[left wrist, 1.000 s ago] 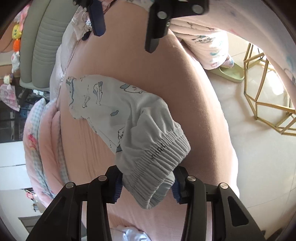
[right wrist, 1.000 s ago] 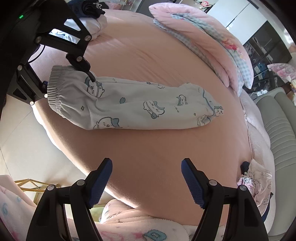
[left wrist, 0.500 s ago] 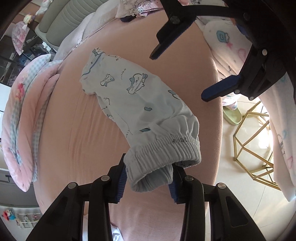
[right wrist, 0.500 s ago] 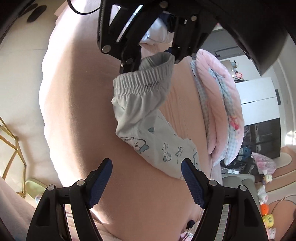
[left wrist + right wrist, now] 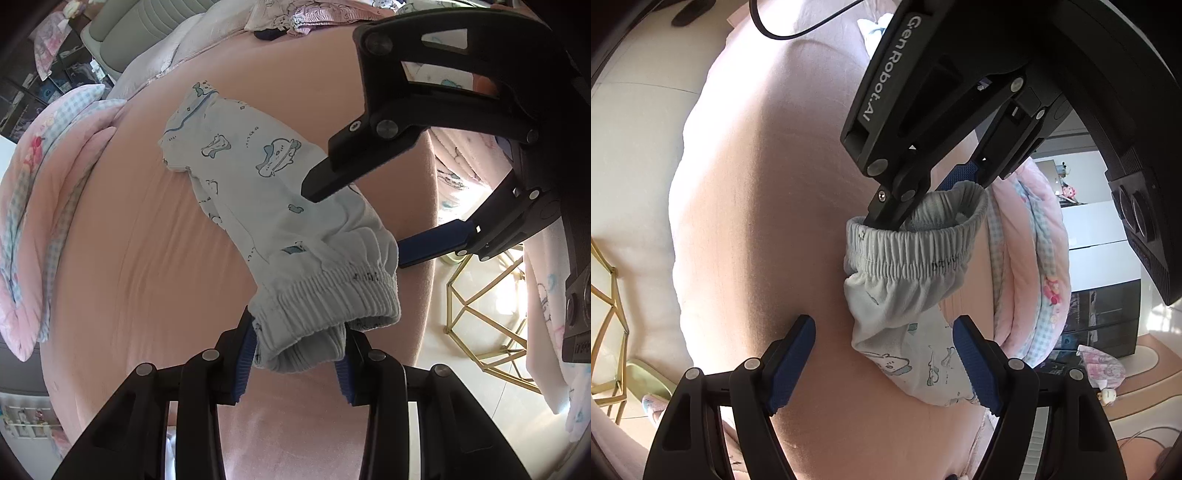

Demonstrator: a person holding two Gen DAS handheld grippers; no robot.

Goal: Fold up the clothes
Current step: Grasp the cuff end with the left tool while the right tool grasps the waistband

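Observation:
Pale blue child's trousers (image 5: pixel 266 192) with cartoon prints hang over the pink bed (image 5: pixel 147 258). My left gripper (image 5: pixel 295 354) is shut on their grey elastic waistband (image 5: pixel 332 295) and holds it lifted; the legs trail down to the bed. In the right wrist view the waistband (image 5: pixel 912 251) hangs from the left gripper (image 5: pixel 908 206). My right gripper (image 5: pixel 884 354) is open, its blue pads on either side of the trousers (image 5: pixel 905 332) just below the waistband, not touching. In the left wrist view the right gripper (image 5: pixel 354 221) comes in from the upper right.
A pink and blue checked quilt (image 5: pixel 33 206) lies along the bed's far side, also in the right wrist view (image 5: pixel 1030 280). More clothes (image 5: pixel 295 18) sit at the bed's end. A gold wire stand (image 5: pixel 491 310) stands on the floor beside the bed.
My left gripper has lifted the waistband higher. My right gripper has moved in close, so that its open pads now straddle the trousers under the waistband.

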